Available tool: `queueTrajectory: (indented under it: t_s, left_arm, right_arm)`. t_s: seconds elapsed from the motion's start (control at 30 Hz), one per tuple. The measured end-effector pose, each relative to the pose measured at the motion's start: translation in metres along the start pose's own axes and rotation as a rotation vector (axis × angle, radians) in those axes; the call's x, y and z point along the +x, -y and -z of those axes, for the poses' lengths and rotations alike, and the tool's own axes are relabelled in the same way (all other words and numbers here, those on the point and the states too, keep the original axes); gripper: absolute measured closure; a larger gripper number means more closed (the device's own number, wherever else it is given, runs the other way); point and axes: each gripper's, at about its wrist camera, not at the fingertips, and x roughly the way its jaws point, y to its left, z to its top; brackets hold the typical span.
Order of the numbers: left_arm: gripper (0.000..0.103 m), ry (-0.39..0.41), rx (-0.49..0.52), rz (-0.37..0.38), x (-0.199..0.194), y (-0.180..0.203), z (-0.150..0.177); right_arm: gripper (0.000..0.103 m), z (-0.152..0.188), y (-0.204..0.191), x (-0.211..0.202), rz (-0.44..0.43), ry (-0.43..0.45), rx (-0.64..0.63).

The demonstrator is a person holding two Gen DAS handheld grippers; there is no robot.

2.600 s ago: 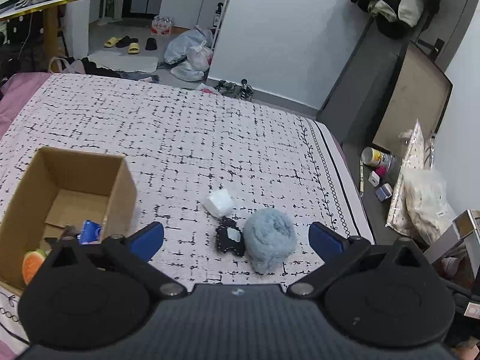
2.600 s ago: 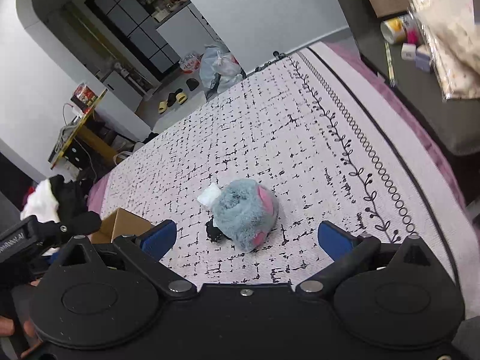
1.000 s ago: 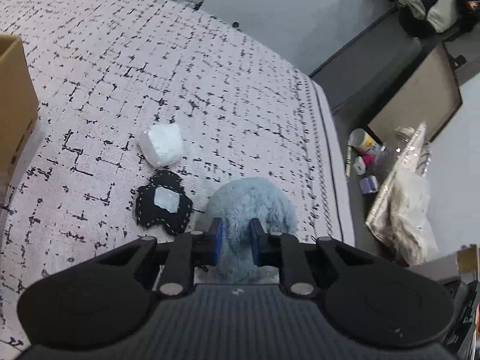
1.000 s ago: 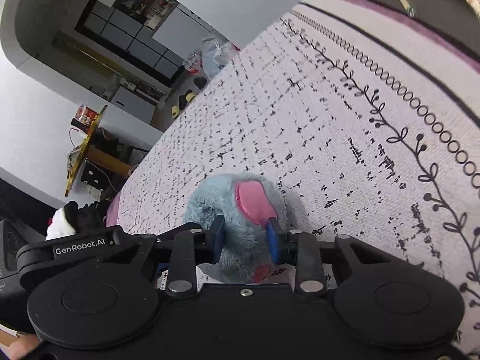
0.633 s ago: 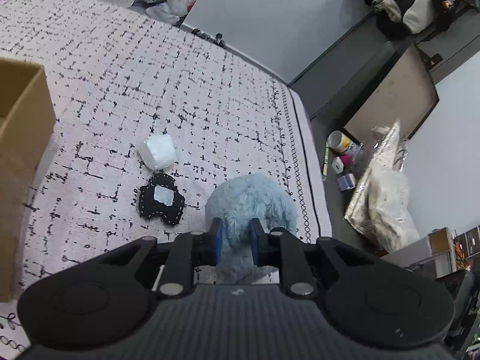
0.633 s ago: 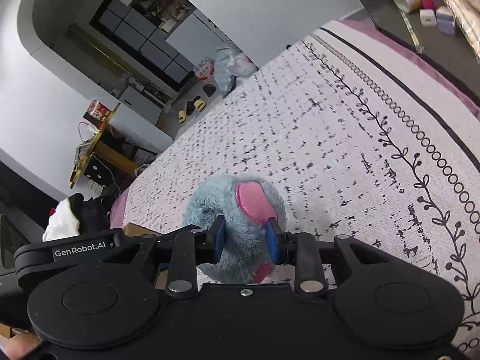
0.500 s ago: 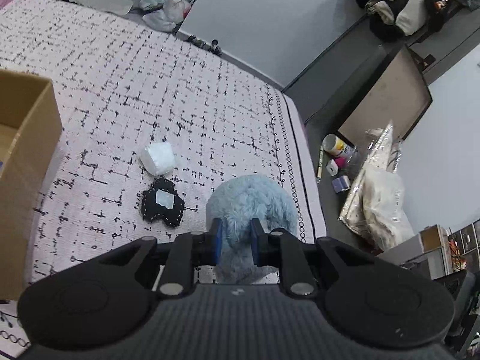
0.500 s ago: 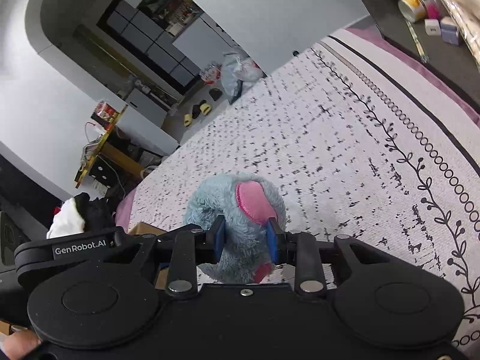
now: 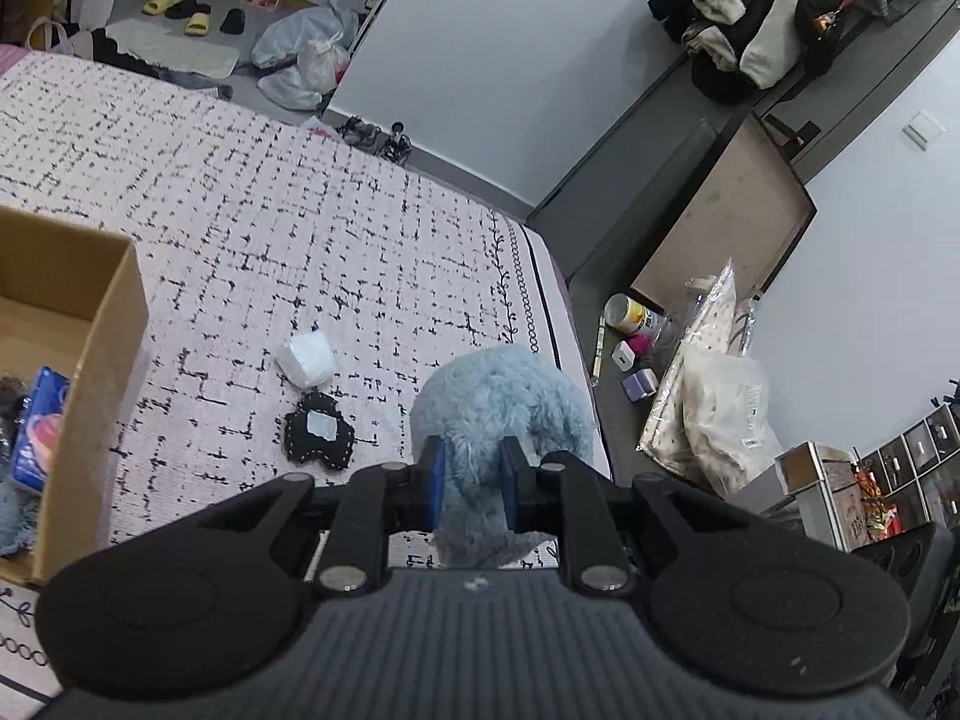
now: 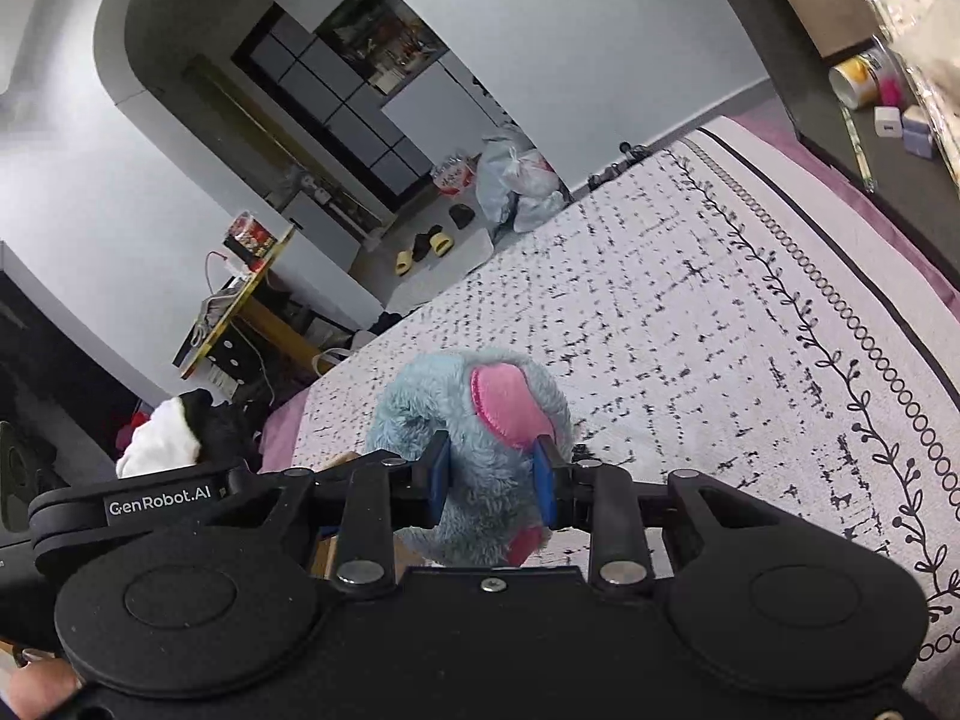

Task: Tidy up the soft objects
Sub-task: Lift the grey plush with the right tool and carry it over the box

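Both grippers hold one fluffy blue plush toy (image 9: 504,402) with a pink ear (image 10: 507,399), lifted above the patterned bed cover. My left gripper (image 9: 470,483) is shut on its fur, and my right gripper (image 10: 489,480) is shut on it from the other side. A black soft patch (image 9: 316,431) and a white soft lump (image 9: 306,359) lie on the cover to the left of the plush. An open cardboard box (image 9: 90,354) stands at the left with a blue packet (image 9: 39,426) inside.
The bed's right edge (image 9: 561,324) drops to a dark floor with a can (image 9: 630,312), small boxes and plastic bags (image 9: 714,396). Clothes hang at the upper right. The other gripper's body (image 10: 150,495) shows at the left in the right wrist view.
Both grippers closed on the blue plush, then raised it off the bed cover. The cardboard box has come further into the left wrist view.
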Motion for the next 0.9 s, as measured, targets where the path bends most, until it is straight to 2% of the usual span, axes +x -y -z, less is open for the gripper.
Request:
queueTrajectory:
  t_s: [0.47,0.9]
  left_arm:
    - [0.085,0.035,0.025,-0.021,-0.042,-0.011,-0.005]
    - [0.085,0.07,-0.012,-0.049,-0.071,-0.049,-0.015]
  right_arm:
    - [0.074,0.008,-0.037,-0.002,-0.037,-0.002,-0.029]
    - [0.075,0.02,-0.072,0.022,-0.086,-0.051,-0.043]
